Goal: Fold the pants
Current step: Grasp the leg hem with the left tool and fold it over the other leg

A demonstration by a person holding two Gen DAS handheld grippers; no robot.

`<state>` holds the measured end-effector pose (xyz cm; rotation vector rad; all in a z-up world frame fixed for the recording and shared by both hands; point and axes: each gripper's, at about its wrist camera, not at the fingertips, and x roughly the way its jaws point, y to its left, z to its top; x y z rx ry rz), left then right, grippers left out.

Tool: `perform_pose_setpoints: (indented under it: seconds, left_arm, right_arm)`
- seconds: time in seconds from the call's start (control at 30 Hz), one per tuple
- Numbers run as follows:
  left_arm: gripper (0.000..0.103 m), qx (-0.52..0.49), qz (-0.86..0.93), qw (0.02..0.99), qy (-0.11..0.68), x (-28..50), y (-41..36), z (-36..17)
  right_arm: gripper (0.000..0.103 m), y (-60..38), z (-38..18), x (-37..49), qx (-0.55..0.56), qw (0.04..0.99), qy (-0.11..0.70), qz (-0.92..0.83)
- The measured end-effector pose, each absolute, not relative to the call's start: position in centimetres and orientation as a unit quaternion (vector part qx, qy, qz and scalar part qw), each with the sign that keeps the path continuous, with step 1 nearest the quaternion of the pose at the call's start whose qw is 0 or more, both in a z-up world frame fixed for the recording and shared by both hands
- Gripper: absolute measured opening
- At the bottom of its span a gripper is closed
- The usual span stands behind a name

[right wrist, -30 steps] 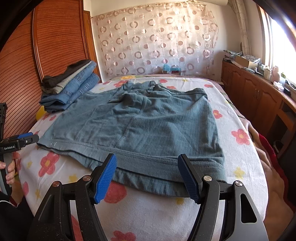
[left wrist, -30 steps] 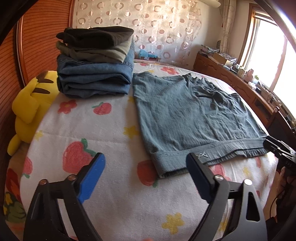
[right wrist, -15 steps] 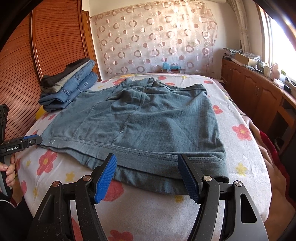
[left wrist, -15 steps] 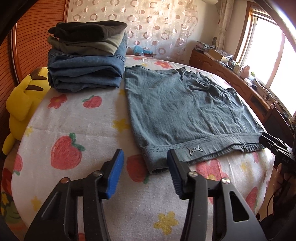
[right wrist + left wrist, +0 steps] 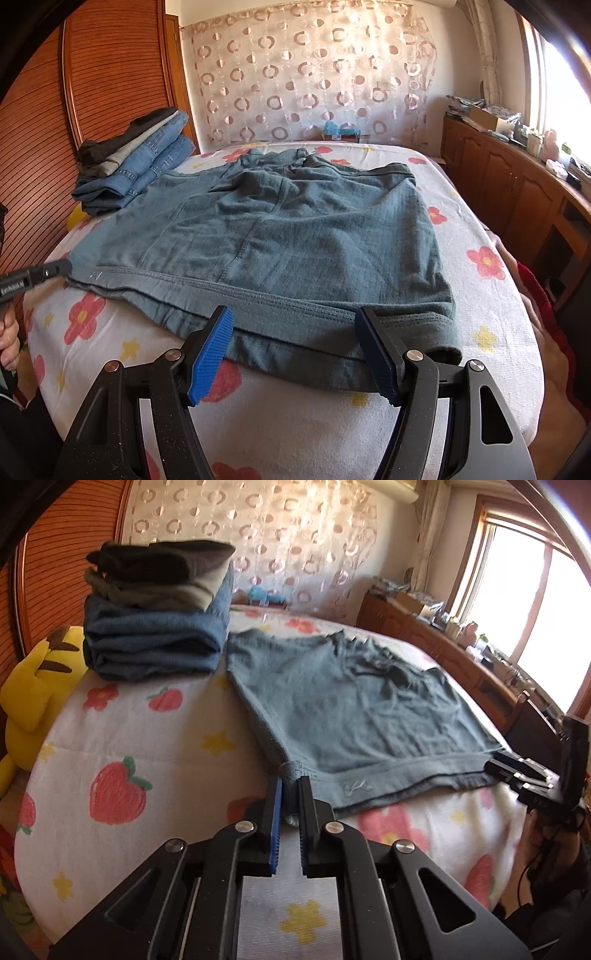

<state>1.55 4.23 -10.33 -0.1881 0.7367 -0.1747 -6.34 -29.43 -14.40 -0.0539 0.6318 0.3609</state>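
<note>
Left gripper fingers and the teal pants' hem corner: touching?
Touching. The left wrist view shows the left gripper fingers clamped on the pants hem corner.

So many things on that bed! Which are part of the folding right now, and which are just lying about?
In use: grey-blue pants; left gripper, pinching their corner; right gripper, open at the near hem.

Lying about: stack of folded clothes, yellow plush toy, flowered bedsheet.
</note>
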Motion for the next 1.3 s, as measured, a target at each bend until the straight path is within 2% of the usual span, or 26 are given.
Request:
perform_pose_setpoints:
  seconds: [0.43, 0.8, 1.3]
  left_arm:
    - [0.007, -0.064, -0.151, 0.929, 0.331, 4.5, -0.1, -6.4]
    - [0.007, -0.039, -0.203, 0.917, 0.341, 7.4, -4.3, -5.5]
    - [0.007, 0.01, -0.27, 0.907, 0.323, 9.7, -11.3, -1.2]
  right_arm:
    - [0.07, -30.7, -13.8, -6.3, -0.016, 0.934, 0.312, 0.175]
    - [0.07, -31.6, -13.2, -6.4, -0.018, 0.937, 0.307, 0.165]
    - [0.07, -33.0, -12.5, -6.6, -0.007, 0.942, 0.298, 0.155]
